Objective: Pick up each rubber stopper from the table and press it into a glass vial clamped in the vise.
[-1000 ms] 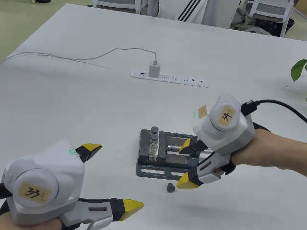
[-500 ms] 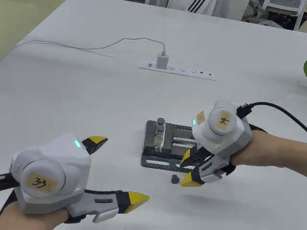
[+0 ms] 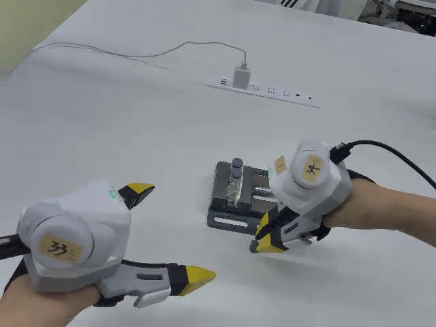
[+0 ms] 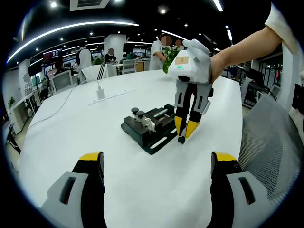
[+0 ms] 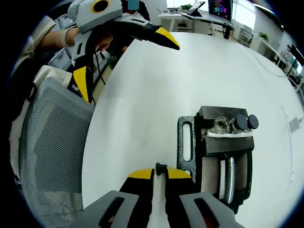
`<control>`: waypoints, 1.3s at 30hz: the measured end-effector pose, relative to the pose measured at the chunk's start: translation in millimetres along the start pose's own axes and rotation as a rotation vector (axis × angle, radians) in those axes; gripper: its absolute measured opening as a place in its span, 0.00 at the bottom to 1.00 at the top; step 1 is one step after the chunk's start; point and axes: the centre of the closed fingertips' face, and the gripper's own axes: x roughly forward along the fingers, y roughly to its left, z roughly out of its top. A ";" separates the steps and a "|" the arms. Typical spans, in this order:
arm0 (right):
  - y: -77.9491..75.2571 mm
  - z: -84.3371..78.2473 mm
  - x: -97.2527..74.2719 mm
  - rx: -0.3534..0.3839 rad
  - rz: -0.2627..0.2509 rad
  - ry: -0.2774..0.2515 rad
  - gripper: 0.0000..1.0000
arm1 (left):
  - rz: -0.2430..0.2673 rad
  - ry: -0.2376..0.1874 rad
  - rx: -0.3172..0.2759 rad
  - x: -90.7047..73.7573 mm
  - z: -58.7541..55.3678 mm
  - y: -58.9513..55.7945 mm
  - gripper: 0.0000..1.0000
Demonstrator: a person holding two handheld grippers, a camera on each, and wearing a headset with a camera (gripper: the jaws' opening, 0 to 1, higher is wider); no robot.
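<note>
A black vise [image 3: 225, 219] stands mid-table and clamps a row of glass vials. Two vials carry dark stoppers [image 5: 246, 122]; the one beside them is an open vial [image 5: 221, 124]. My right gripper [image 3: 262, 245] points down at the table just in front of the vise, shut on a small dark rubber stopper [image 5: 160, 168]. In the left gripper view that stopper [image 4: 181, 139] sits at the right gripper's yellow fingertips [image 4: 192, 128], at table level. My left gripper [image 3: 170, 231] hovers open and holds nothing, well to the left of the vise [image 4: 147, 129].
A white power strip [image 3: 266, 90] with a plugged-in charger [image 3: 242, 73] and a trailing cable [image 3: 102, 49] lies at the far side of the white table. A grey mesh chair [image 5: 52, 156] stands by the near edge. People stand in the background of the left gripper view.
The right gripper came down beside the vise onto the loose stopper and its jaws closed on it. The head camera shifted; the left gripper stayed open in place.
</note>
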 end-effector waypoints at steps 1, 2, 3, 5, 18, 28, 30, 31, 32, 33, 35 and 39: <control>-0.1 0.1 0.2 -0.004 0.001 0.001 0.02 | 0.001 0.001 -0.001 -0.2 -0.4 0.1 0.92; -0.2 0.1 0.8 -0.004 0.003 0.006 0.02 | 0.001 0.001 -0.002 -0.5 -0.8 0.3 0.92; -0.3 0.1 1.1 -0.008 0.004 0.009 0.02 | 0.001 0.000 -0.003 -0.7 -1.0 0.3 0.92; 0.1 -1.1 1.6 -0.011 0.008 0.016 0.00 | 0.001 0.003 -0.002 -0.8 -2.0 0.2 0.92; 1.8 -1.4 2.0 -0.007 -0.010 0.032 0.00 | -0.002 -0.003 -0.001 0.2 -0.5 -1.6 0.91; 1.3 -0.6 2.2 0.073 -0.011 0.011 0.00 | -0.004 -0.008 0.005 -0.4 0.7 -2.3 0.90; 1.3 -0.8 2.3 0.085 -0.010 0.008 0.00 | -0.003 -0.009 0.006 -0.6 0.7 -2.2 0.90; 1.0 -0.9 2.2 0.086 -0.010 0.008 0.00 | -0.003 -0.008 0.005 -0.7 0.6 -2.3 0.90; 1.3 -0.6 2.3 0.087 -0.011 0.008 0.00 | -0.003 -0.009 0.005 -0.8 0.5 -2.4 0.90; 1.5 -0.1 2.3 0.090 -0.010 0.005 0.00 | -0.002 -0.009 0.004 -0.8 0.2 -2.3 0.90; 1.4 0.6 1.6 0.093 -0.009 -0.001 0.00 | -0.002 -0.009 0.003 -0.9 -0.3 -2.3 0.90; -1.3 3.7 -1.5 0.120 -0.015 -0.025 0.00 | -0.002 -0.009 0.002 -0.8 -0.8 -2.6 0.89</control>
